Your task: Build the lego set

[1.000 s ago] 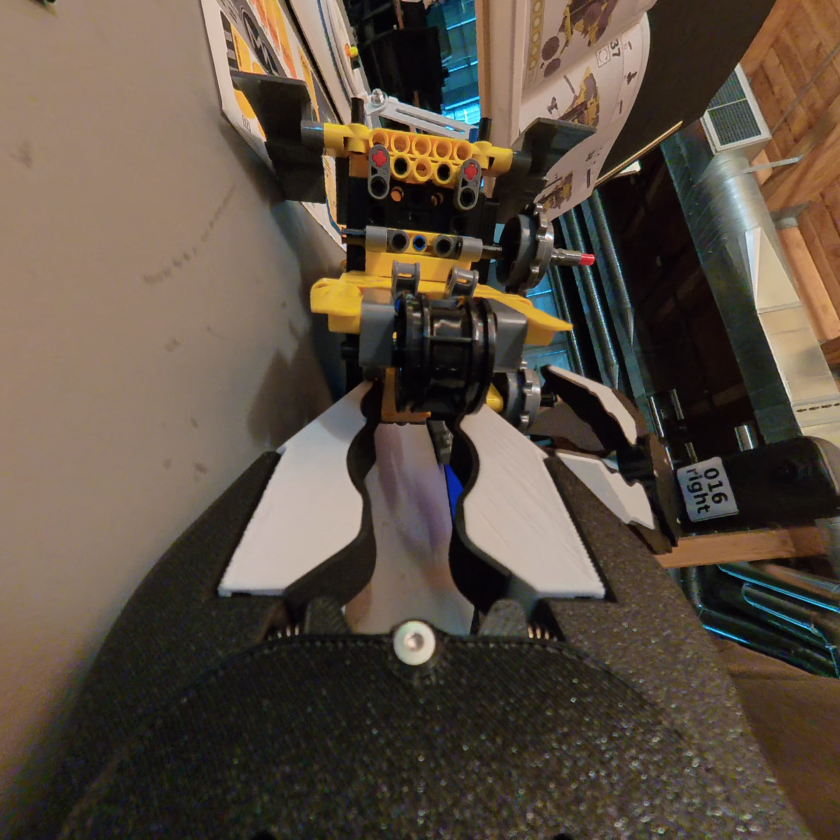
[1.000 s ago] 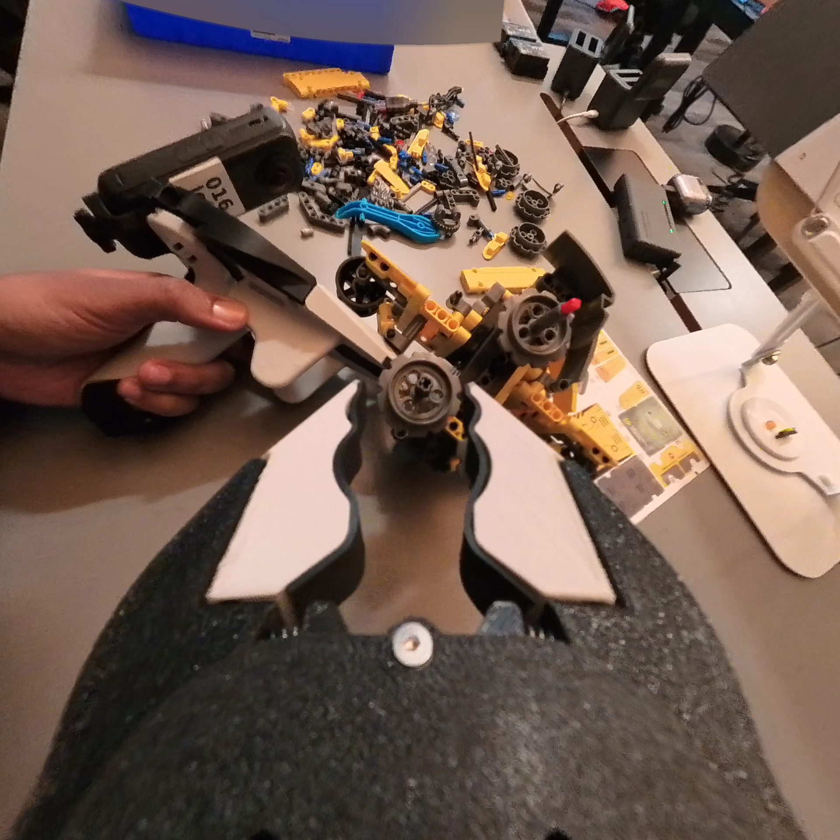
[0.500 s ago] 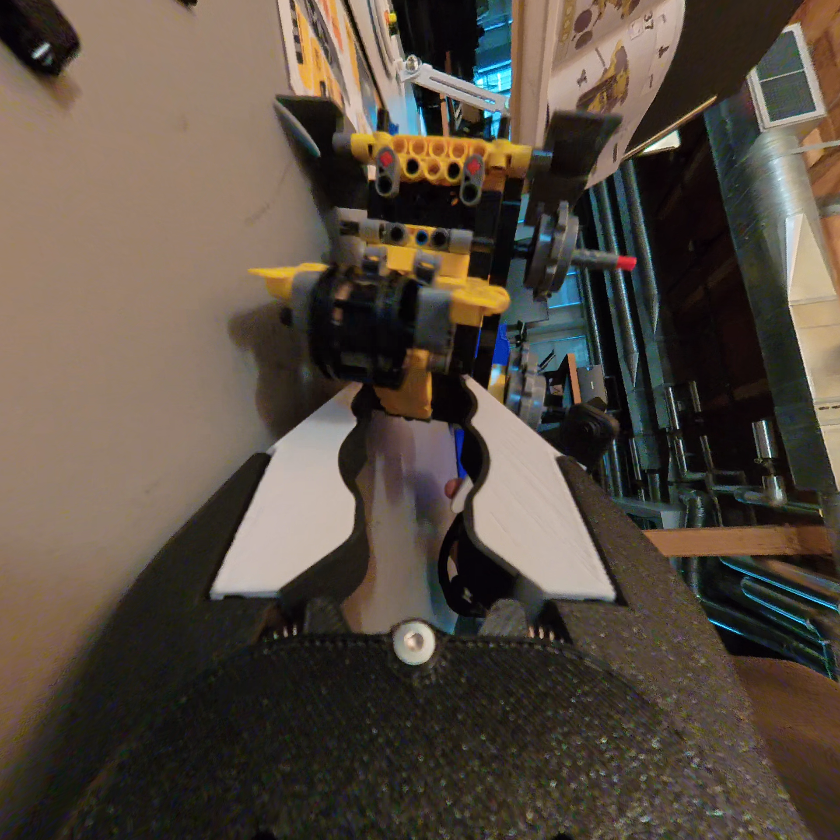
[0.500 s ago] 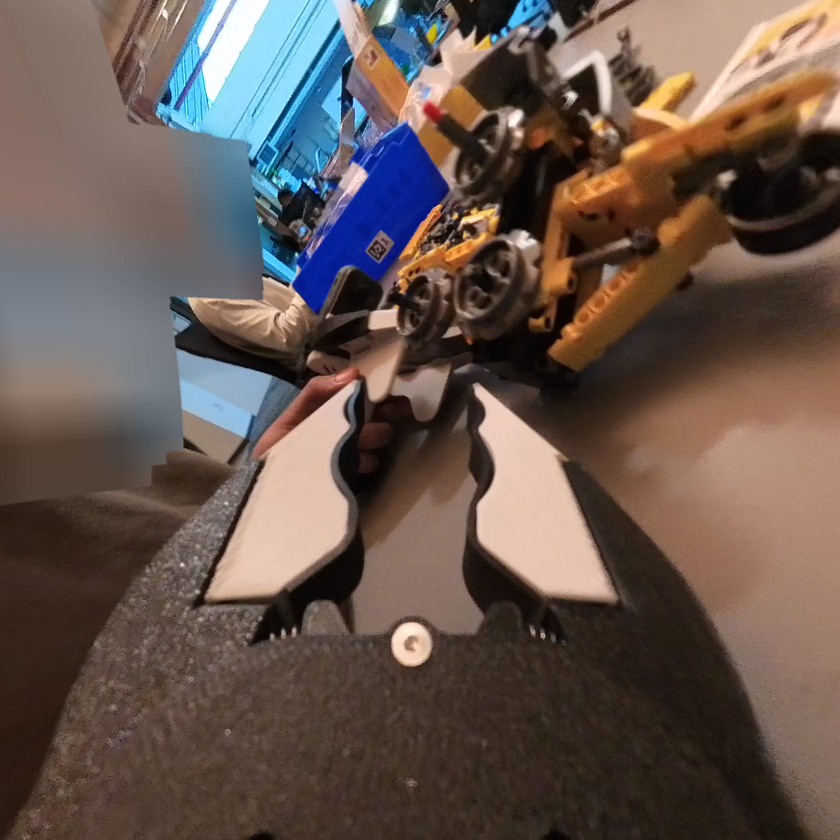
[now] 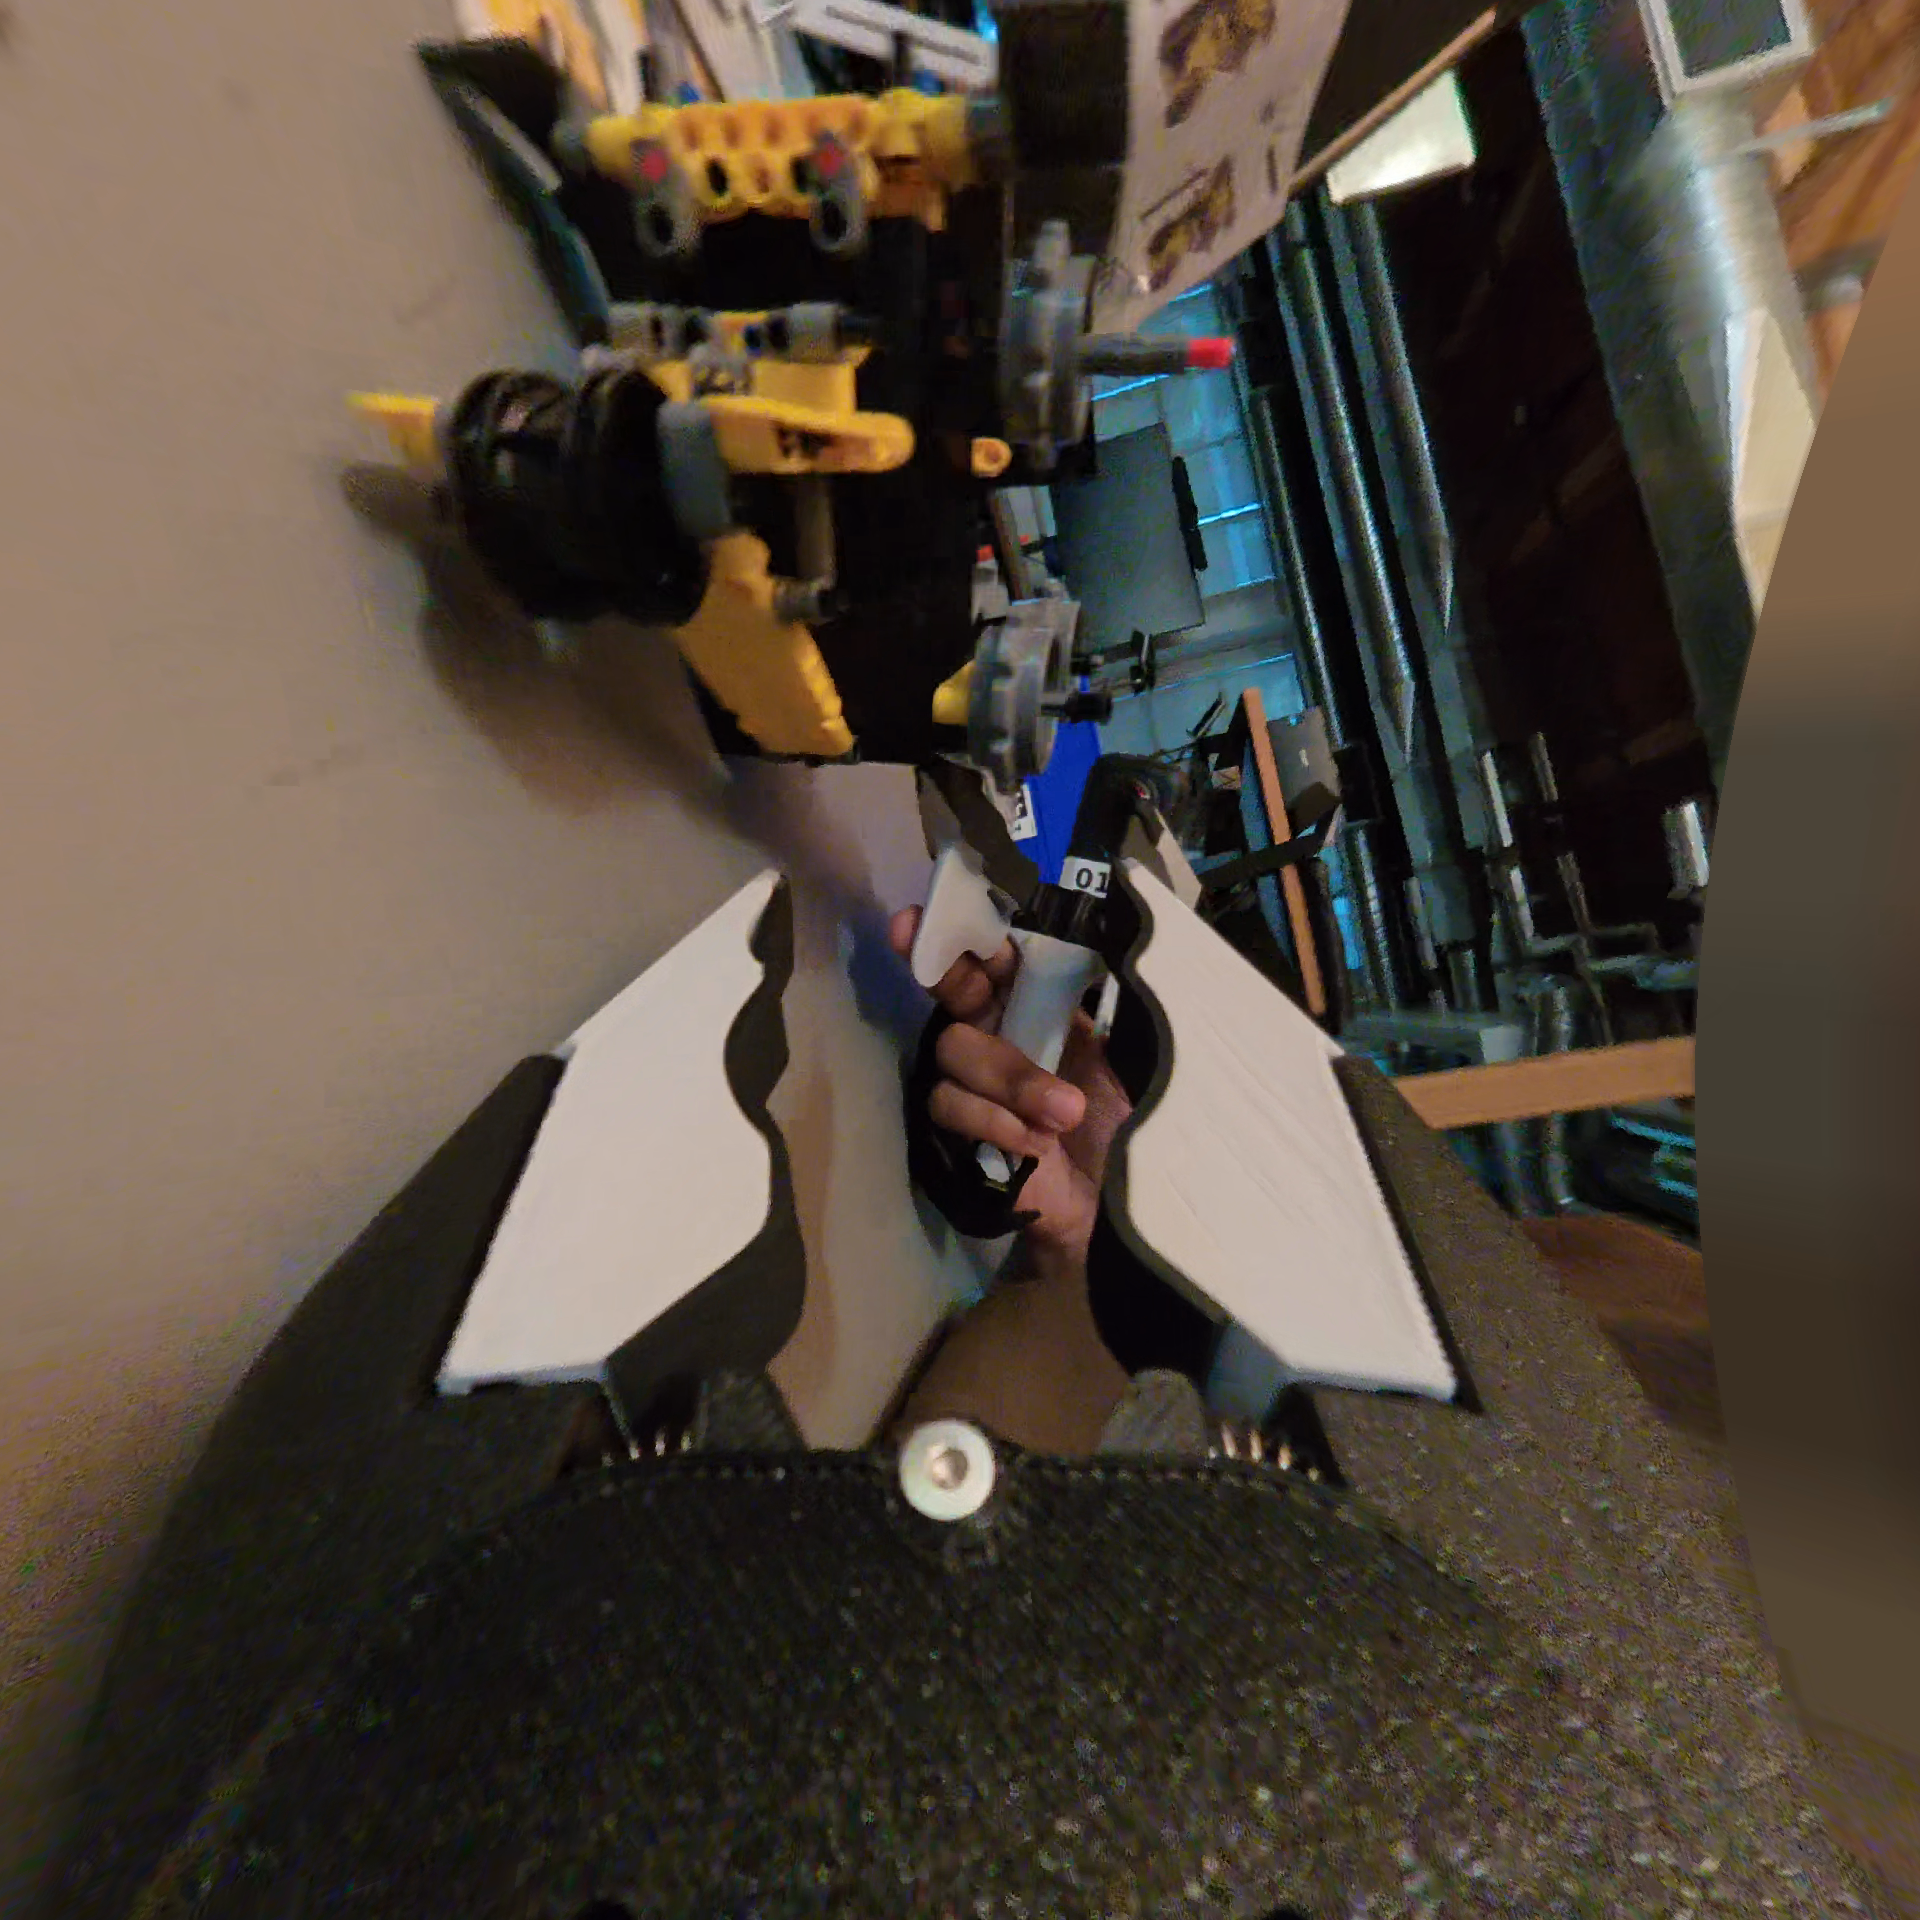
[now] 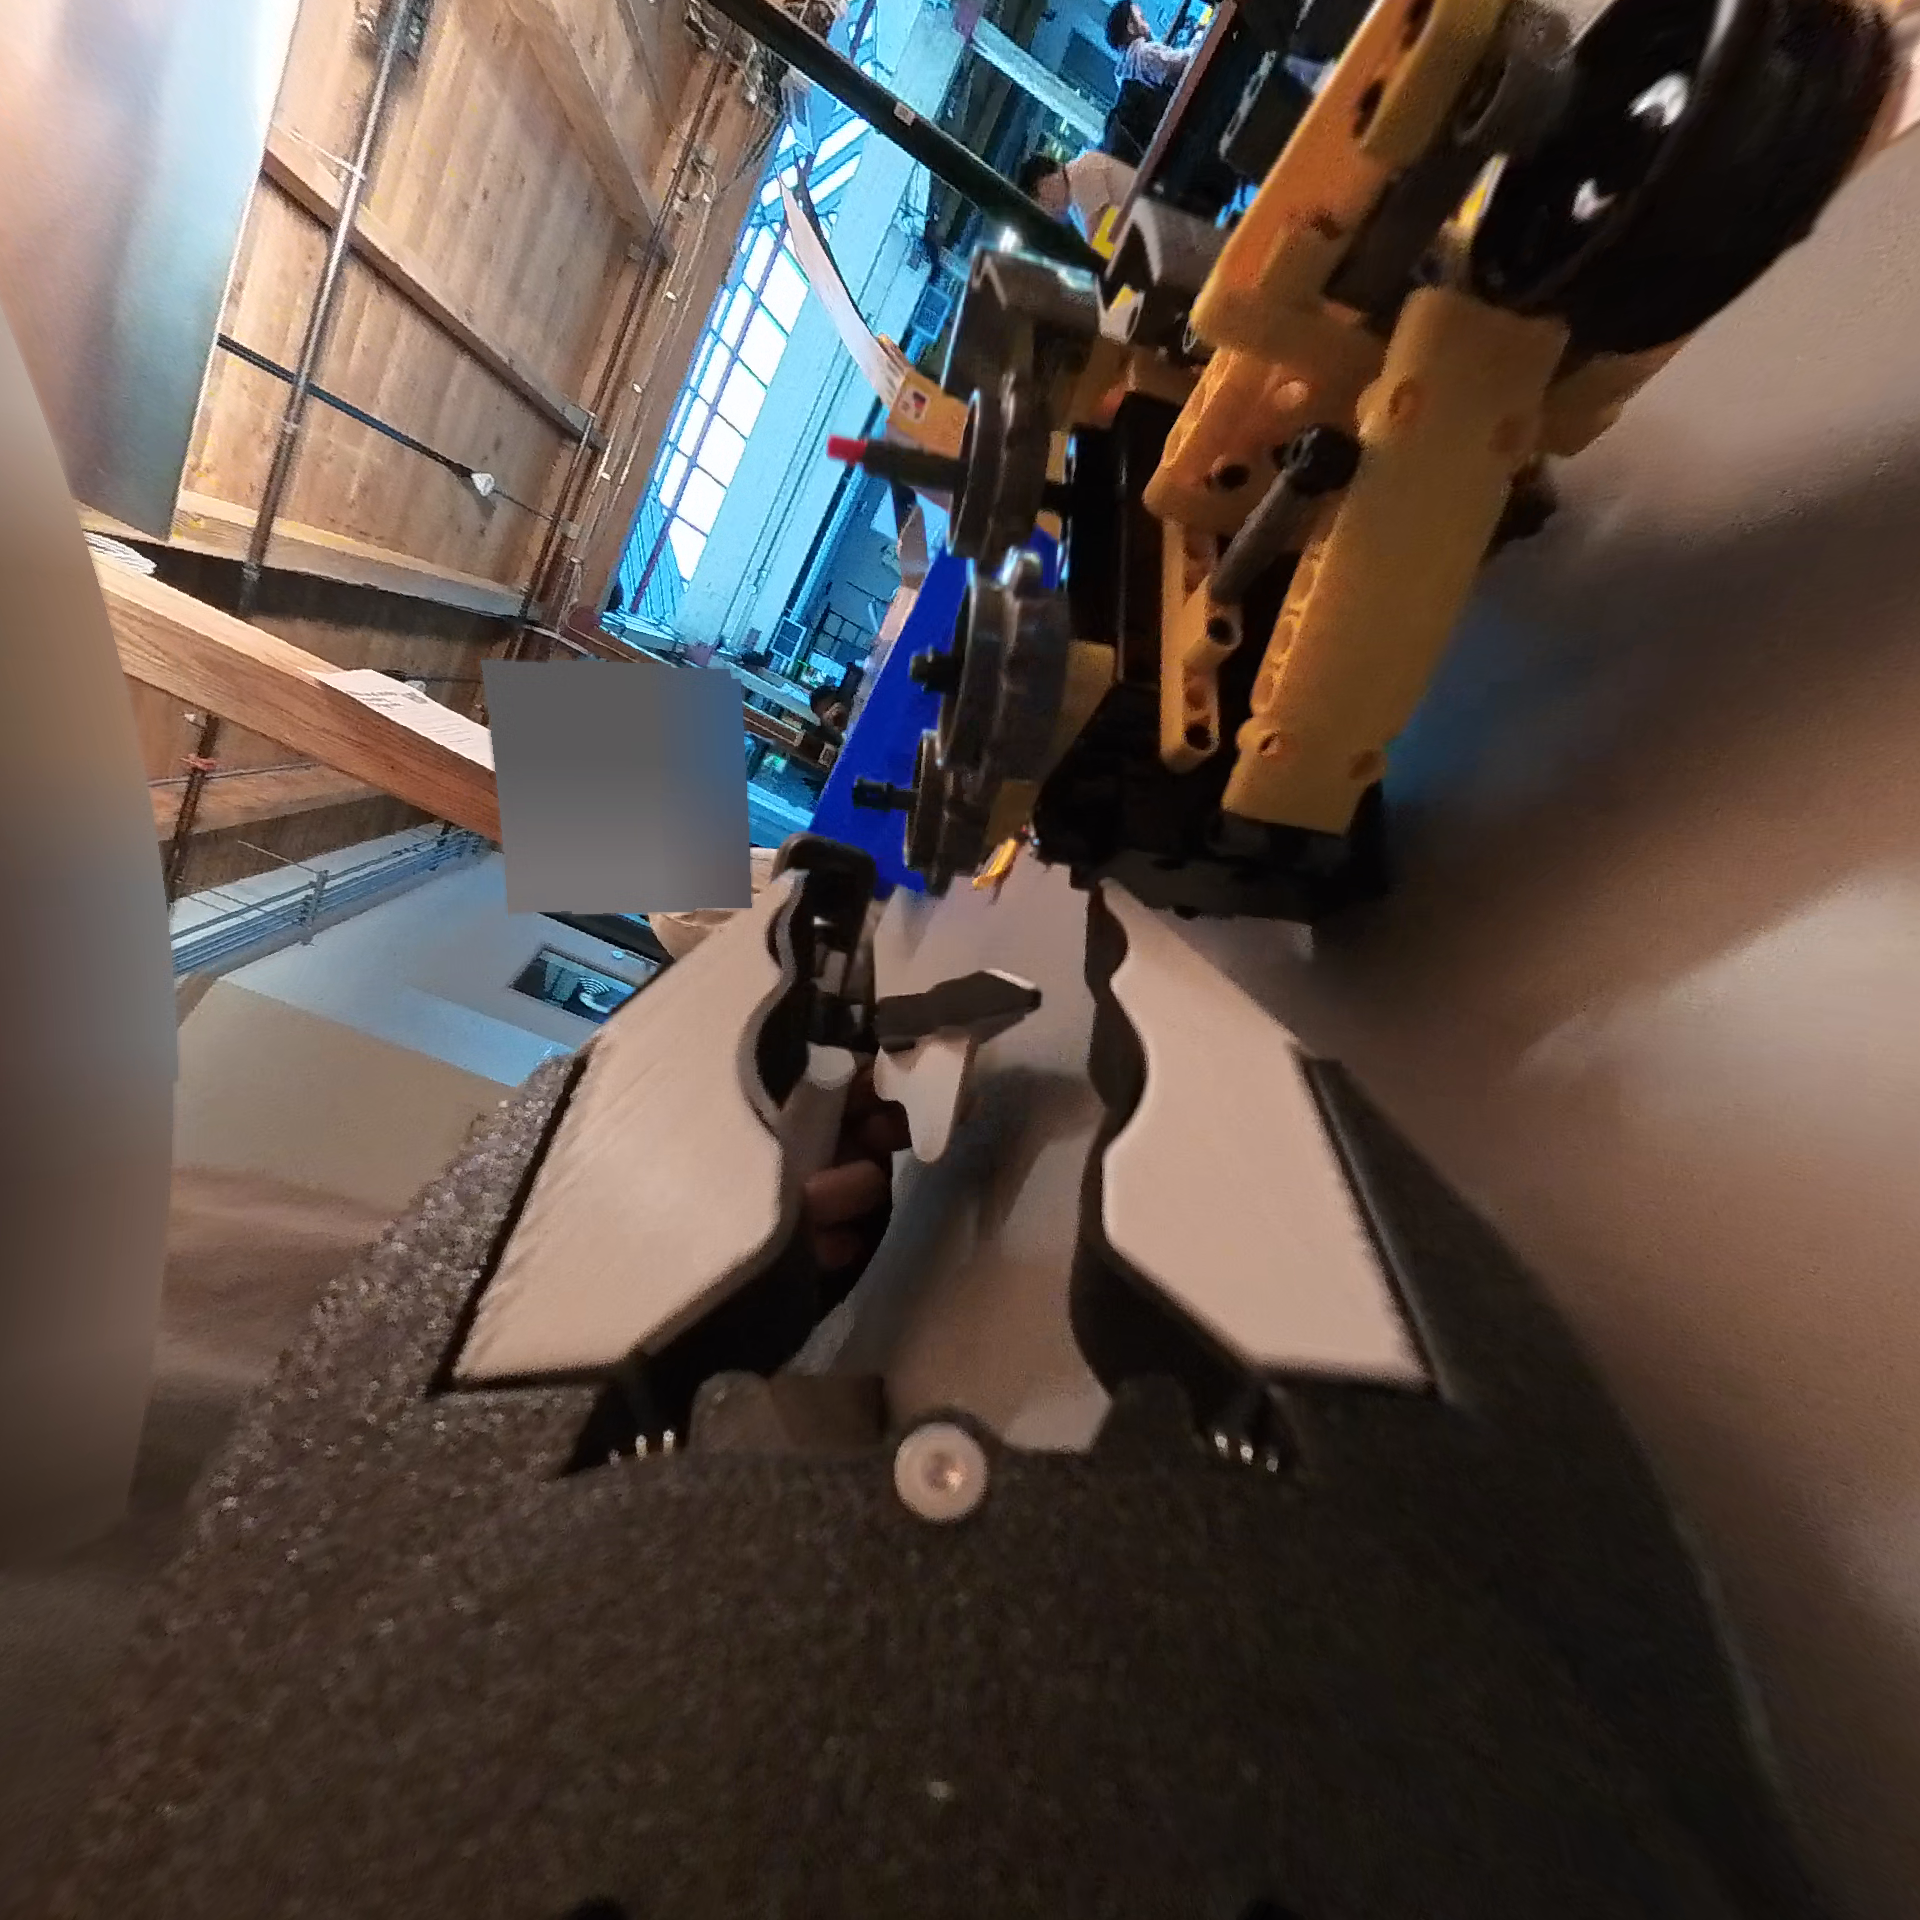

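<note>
**Both grippers empty beside a yellow brick-built vehicle**

The left gripper [image 5: 951, 894] stands with its fingers spread and nothing between them; the right gripper [image 6: 945, 914] is likewise parted and empty. Just ahead of both sits the model vehicle [image 5: 790, 436], resting on the grey tabletop [image 5: 208, 727], apart from either set of fingertips. It is built of yellow and black perforated beams, with a black tyre [image 5: 561, 499] low on one side, grey toothed gears [image 6: 987, 675] stacked along its upper flank, and a thin axle with a red tip [image 5: 1143, 355] sticking out. In the left wrist view a hand [image 5: 1018, 1091] grips the handle of the other tool; printed instruction sheets [image 5: 1205, 125] hang behind the model, and a blue bin [image 6: 894, 727] lies beyond it.

Judging by its make, the model is light and rigid, yet snapped together, so pieces may pop off under a hard squeeze. The thick yellow beams look like the soundest hold; the gears and protruding axle seem too free-turning or slender to bear it
</note>
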Demonstrator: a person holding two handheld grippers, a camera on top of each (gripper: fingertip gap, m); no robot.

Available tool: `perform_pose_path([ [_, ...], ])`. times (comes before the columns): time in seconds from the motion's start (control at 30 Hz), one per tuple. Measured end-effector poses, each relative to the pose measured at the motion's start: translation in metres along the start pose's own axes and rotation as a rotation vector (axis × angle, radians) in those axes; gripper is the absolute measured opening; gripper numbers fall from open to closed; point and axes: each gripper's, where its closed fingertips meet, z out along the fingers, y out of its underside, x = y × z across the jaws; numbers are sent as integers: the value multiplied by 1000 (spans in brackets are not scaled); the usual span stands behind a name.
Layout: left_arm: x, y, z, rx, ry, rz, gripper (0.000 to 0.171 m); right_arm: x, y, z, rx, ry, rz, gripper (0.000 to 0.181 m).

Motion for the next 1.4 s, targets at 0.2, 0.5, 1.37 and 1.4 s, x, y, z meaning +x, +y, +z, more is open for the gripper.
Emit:
perform_pose_path([
  [0.2, 11, -18, 17, -2, -29, 189, 65, 2, 0, 7, -2, 0, 37, 51],
  [0.5, 7, -27, 29, -45, 13, 165, 63, 12, 1, 12, 16, 79, 42, 63],
  [1.37, 10, -33, 42, -105, 73, 258, 35, 21, -7, 28, 71, 170, 100, 100],
  [1.4, 9, -32, 43, -108, 71, 269, 36, 21, -6, 29, 68, 166, 114, 98],
])
